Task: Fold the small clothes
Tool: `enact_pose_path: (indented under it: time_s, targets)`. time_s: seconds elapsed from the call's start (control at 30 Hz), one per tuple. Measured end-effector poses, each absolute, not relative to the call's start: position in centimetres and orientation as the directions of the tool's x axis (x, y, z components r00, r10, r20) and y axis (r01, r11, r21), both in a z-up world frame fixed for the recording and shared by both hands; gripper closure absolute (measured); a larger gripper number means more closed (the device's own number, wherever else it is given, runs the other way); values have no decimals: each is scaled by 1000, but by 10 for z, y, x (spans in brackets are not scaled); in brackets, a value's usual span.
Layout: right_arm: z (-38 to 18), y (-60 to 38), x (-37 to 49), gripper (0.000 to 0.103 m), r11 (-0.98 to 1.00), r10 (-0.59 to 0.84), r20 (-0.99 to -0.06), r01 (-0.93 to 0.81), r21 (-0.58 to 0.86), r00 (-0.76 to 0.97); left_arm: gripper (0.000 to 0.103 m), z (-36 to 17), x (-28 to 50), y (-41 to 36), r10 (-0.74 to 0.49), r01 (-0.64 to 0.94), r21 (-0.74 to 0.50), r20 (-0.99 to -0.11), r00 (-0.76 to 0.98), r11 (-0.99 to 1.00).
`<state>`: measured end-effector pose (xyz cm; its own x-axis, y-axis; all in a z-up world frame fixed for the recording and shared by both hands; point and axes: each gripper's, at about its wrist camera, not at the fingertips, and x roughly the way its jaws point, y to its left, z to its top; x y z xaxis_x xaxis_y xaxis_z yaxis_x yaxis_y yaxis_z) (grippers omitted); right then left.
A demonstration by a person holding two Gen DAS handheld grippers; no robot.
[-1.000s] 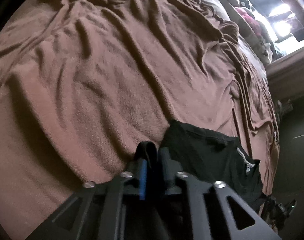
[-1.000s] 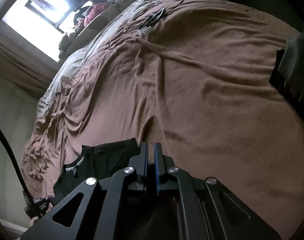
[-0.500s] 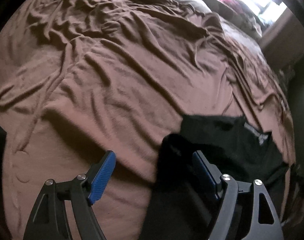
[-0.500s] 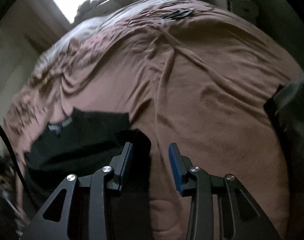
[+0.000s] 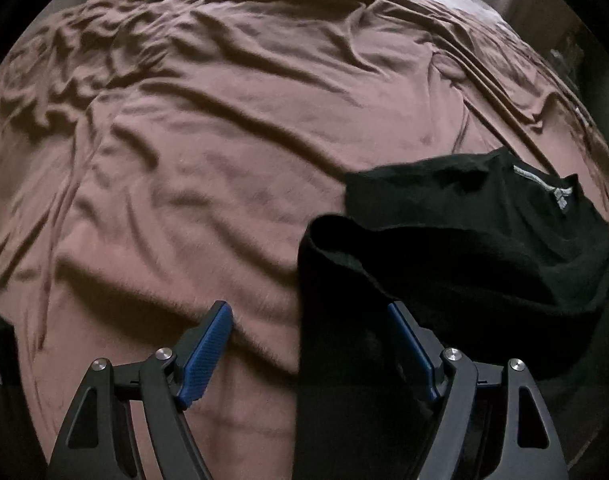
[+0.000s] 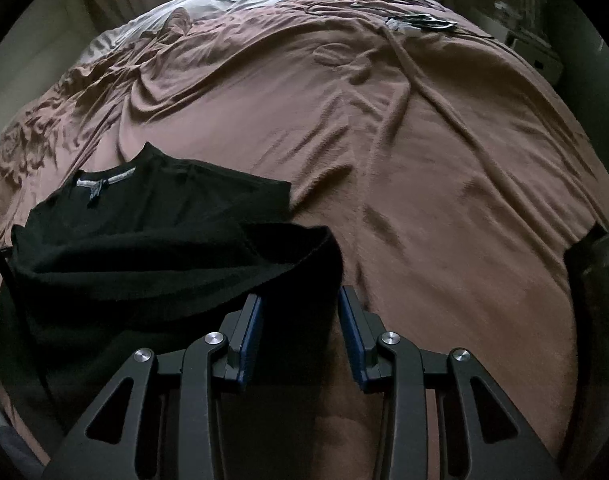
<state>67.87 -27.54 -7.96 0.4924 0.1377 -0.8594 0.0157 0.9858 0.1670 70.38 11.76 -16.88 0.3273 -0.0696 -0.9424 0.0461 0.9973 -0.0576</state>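
The black garment (image 5: 456,232) lies on the brown bed cover (image 5: 232,128). The left hand-held gripper (image 5: 310,320) stands wide apart, a fold between its pads, unpinched. The right hand-held gripper (image 6: 300,304) is partly apart, straddling another fold loosely

I can read no text anywhere. The black shirt (image 5: 464,220) has a grey neck label (image 5: 560,194), also seen from my right side (image 6: 94,186), but any print on it is too small and blurred to read
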Motion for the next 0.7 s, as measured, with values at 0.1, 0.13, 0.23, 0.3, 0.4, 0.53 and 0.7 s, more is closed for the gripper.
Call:
enact_pose_path:
  time_s: [0.1,0.13,0.23,0.3,0.4,0.53,0.7]
  targets:
    - [-86,-272,687,68,988,123,-862,20,152,492,33,-169,717,113,-82,58,-66,-938,337,996]
    - [-89,-272,692,68,988,119,-862,24,151,492,34,-169,721,113,-84,59,-68,-937,340,996]
    - [-95,-274,700,68,984,135,-858,36,176,496,34,-171,734,112,-108,58,-93,-929,353,994]
    - [-99,-278,705,68,977,155,-851,50,207,502,34,-173,740,112,-127,51,-116,-927,354,992]
    - [-101,-283,709,68,969,178,-839,56,240,514,44,-176,744,113,-167,45,-162,-921,351,986]
    - [-105,-291,710,72,958,206,-819,61,281,536,50,-172,739,120,-230,36,-232,-909,347,972]
    - [-106,-301,704,84,945,241,-808,61,323,538,50,-166,723,129,-346,54,-349,-875,339,936]
